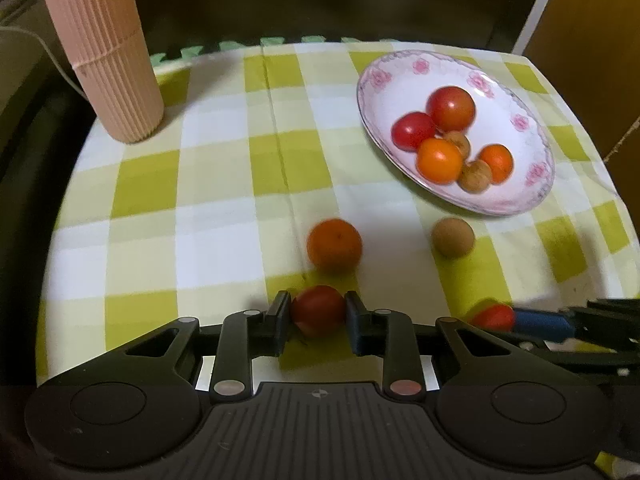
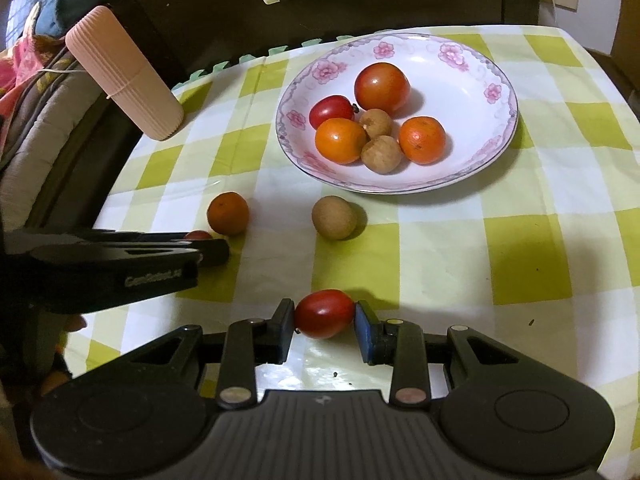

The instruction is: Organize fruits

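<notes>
Two grippers each pinch a small red fruit just above the checked cloth (image 2: pixel 520 264): the left gripper (image 1: pixel 317 320) clamps one red tomato (image 1: pixel 318 311), the right gripper (image 2: pixel 325 318) another (image 2: pixel 325 314); beyond them a loose orange (image 1: pixel 334 245) and a brown fruit (image 1: pixel 453 237) lie on the cloth (well apart); farther off, the flowered plate (image 2: pixel 472 92) holds six fruits

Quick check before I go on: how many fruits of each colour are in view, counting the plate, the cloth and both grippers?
Red: 4, two on the plate, one in the left gripper, one in the right gripper
Orange: 3, two on the plate, one on the cloth
Brown: 3, two on the plate, one on the cloth
Total: 10
</notes>
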Available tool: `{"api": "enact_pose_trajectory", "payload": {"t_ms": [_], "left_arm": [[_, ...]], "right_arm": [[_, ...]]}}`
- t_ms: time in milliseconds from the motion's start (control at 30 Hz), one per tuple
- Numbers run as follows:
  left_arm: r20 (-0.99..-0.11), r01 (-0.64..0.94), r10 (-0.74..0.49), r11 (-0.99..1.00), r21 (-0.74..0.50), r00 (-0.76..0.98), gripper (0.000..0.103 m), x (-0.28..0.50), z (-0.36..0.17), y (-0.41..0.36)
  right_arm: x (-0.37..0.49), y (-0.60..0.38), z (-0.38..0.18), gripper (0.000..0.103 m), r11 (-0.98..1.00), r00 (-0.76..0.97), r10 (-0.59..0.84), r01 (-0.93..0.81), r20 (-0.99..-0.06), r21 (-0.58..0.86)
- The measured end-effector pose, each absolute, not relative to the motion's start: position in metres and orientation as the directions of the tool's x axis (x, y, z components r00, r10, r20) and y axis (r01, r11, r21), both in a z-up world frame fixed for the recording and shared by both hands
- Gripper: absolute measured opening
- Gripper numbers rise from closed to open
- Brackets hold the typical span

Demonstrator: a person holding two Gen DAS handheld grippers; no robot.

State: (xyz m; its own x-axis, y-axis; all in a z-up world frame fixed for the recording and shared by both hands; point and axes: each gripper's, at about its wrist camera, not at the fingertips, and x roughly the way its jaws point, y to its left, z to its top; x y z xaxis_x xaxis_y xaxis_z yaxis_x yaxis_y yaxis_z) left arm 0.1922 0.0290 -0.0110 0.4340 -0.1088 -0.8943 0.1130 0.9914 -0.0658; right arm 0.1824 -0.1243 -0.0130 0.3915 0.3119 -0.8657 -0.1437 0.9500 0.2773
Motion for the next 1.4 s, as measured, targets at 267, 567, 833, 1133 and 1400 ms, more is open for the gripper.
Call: {"api": "enact_pose_trajectory", "payload": {"t_ms": [267,567,833,1133,1400], "left_arm": [[-0.899,0.143,-0.119,0.988,-0.065,0.421,0.036,0.170,-0.005,0.024],[-0.909,0.177,-0.126,0.982,-0.059,0.397,0.039,0.158,-0.011,0.014],[-0.907,0.187,-0.105,0.982,-0.030,0.409,0.055,0.157,-0.011,0.013],[-0.897,0.144,-0.146,0.985,-0.093,0.418,0.067,0.168,-0.006,0.022],[-0.907,0.165,-0.135,0.983,-0.073,0.398,0.058,0.165,-0.012,0.015]], "right_arm": [[0.176,-0.128,-0.013,0.031,0.955,0.379,0.295,-0.146,-0.877,0.258],[0.167,-0.133,-0.011,0.031,0.960,0.377,0.273,-0.166,-0.885,0.225],[0.167,-0.130,-0.012,0.031,0.959,0.370,0.271,-0.188,-0.889,0.214],[0.170,-0.134,-0.012,0.032,0.957,0.361,0.281,-0.180,-0.889,0.229],[0.170,-0.132,-0.013,0.033,0.958,0.363,0.275,-0.183,-0.890,0.221]]}}
